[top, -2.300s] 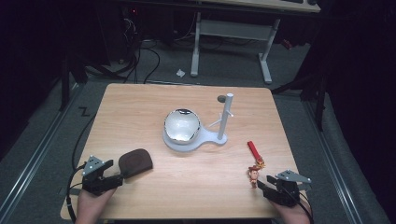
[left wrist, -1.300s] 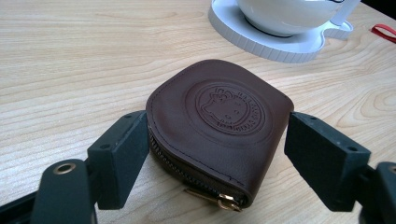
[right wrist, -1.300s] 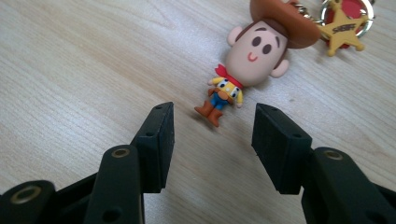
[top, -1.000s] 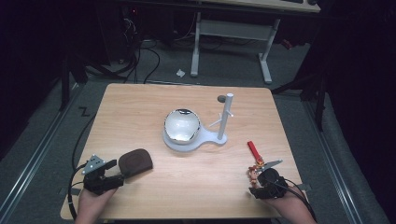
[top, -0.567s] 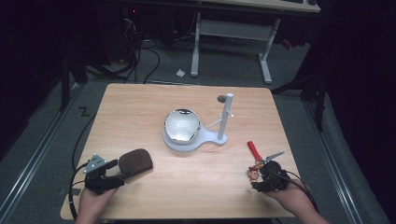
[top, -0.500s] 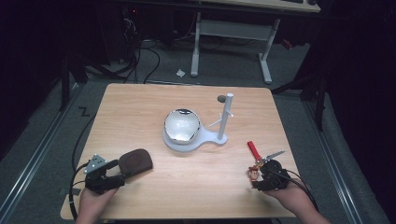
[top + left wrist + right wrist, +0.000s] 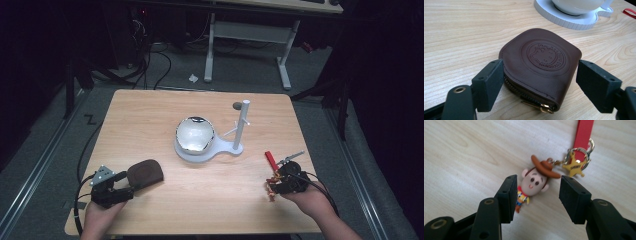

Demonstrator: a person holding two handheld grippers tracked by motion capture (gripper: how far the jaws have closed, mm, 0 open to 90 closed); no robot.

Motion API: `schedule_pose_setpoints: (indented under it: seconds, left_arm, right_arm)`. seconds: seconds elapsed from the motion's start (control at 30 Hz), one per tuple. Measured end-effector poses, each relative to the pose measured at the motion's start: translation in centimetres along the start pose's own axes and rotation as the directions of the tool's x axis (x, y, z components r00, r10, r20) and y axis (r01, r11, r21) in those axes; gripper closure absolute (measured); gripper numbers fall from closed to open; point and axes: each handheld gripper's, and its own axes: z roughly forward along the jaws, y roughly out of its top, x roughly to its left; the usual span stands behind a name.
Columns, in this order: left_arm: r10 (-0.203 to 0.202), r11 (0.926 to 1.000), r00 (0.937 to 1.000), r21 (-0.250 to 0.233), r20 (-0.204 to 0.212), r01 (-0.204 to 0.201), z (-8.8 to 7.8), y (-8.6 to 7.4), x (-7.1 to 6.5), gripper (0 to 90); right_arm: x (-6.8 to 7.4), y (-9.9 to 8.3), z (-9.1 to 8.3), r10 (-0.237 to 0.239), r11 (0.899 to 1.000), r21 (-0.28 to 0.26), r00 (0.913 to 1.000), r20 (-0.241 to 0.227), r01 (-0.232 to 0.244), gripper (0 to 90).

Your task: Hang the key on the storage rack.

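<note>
At the near left of the table (image 7: 165, 107), the left gripper (image 7: 539, 82) is wide open around a brown pouch (image 7: 541, 65). At near right, the right gripper (image 7: 536, 195) is open around a little cowboy keychain (image 7: 534, 183). Farther back stands a white stand (image 7: 210, 147).
</note>
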Motion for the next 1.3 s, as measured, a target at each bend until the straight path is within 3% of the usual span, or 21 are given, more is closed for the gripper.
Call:
schedule_pose_setpoints:
  seconds: [0.23, 0.4, 0.43, 0.6, 0.8, 0.9, 0.93, 1.1, 1.17, 1.2, 1.3]
  left_arm:
    - [0.001, 1.0, 1.0, 0.003, -0.003, -0.001, 0.1, 0.0, 0.0, 22.8]
    - [0.001, 1.0, 1.0, 0.005, -0.003, -0.001, 0.1, 0.0, 0.1, 23.0]
    - [0.002, 1.0, 1.0, 0.005, -0.003, -0.002, 0.1, 0.0, 0.1, 23.0]
    - [0.001, 0.9999, 1.0, 0.013, -0.006, -0.001, 0.2, -0.1, 0.2, 23.3]
    - [-0.001, 0.9999, 1.0, 0.012, -0.006, 0.001, 0.2, 0.0, 0.2, 23.3]
    - [-0.004, 0.9999, 1.0, 0.011, -0.005, 0.004, 0.3, -0.1, 0.2, 23.4]
    - [-0.008, 0.9999, 1.0, 0.011, -0.006, 0.008, 0.3, -0.1, 0.2, 23.6]
    - [-0.004, 0.9999, 1.0, 0.016, -0.008, 0.004, 0.3, -0.1, 0.3, 23.7]
    - [-0.007, 0.9998, 0.9999, 0.016, -0.007, 0.007, 0.4, -0.1, 0.3, 23.7]
    - [-0.008, 0.9998, 0.9999, 0.017, -0.007, 0.008, 0.4, -0.1, 0.3, 23.7]
    - [-0.007, 0.9998, 0.9999, 0.016, -0.008, 0.007, 0.4, -0.1, 0.3, 23.7]
  right_arm:
    - [-1.6, 2.1, -0.1, 0.012, 1.0, -0.018, 0.9991, 0.039, -0.012, 56.0]
    - [-3.0, 3.6, 1.7, 0.039, 0.999, 0.03, 0.9961, 0.079, -0.042, 63.2]
    - [-3.4, 4.1, 2.6, 0.046, 0.998, 0.047, 0.9952, 0.086, -0.051, 63.2]
    - [-4.0, 5.0, 3.8, 0.066, 0.995, 0.063, 0.9936, 0.091, -0.072, 58.0]
    - [-4.1, 6.4, 5.5, 0.056, 0.995, 0.071, 0.993, 0.104, -0.063, 54.2]
    - [-4.1, 7.3, 6.1, 0.054, 0.997, 0.055, 0.9914, 0.119, -0.061, 60.1]
    - [-4.1, 7.5, 6.1, 0.052, 0.997, 0.058, 0.9914, 0.12, -0.059, 71.6]
    - [-3.5, 8.4, 5.0, -0.003, 0.999, 0.036, 0.9897, 0.143, -0.003, 74.8]
    - [-3.3, 8.8, 3.9, 0.002, 1.0, 0.008, 0.9906, 0.137, -0.003, 74.6]
    - [-3.1, 9.1, 2.5, 0.0, 1.0, -0.023, 0.9908, 0.135, 0.003, 74.5]
    - [-2.9, 9.3, 1.3, 0.006, 0.999, -0.051, 0.9922, 0.125, 0.001, 74.3]
